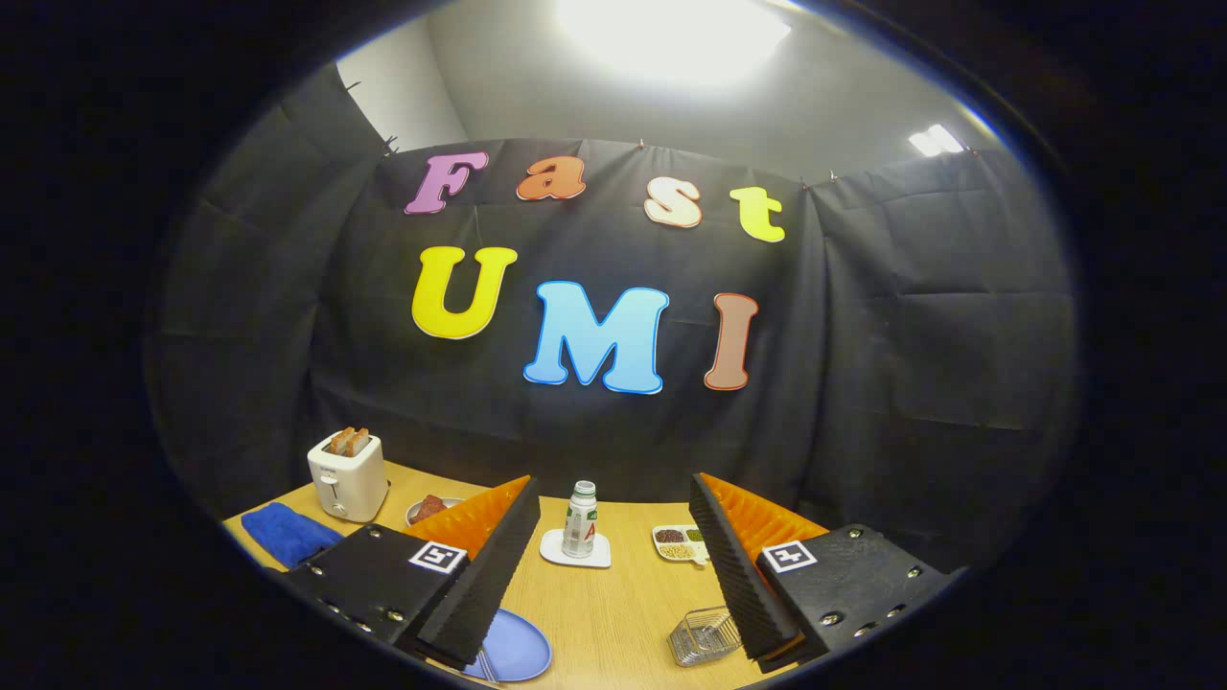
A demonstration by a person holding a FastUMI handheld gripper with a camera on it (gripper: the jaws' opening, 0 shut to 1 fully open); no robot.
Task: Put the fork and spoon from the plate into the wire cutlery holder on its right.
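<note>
The hand-held gripper (613, 565) hovers above the bench (613, 613) with its fingers spread wide, gripping nothing. The blue plate (513, 647) sits just below the left finger, cutlery barely visible at its edge; the wire cutlery holder (705, 637) lies beside the right finger. A good approach would likely tip down toward the plate, straddling one utensil handle.
</note>
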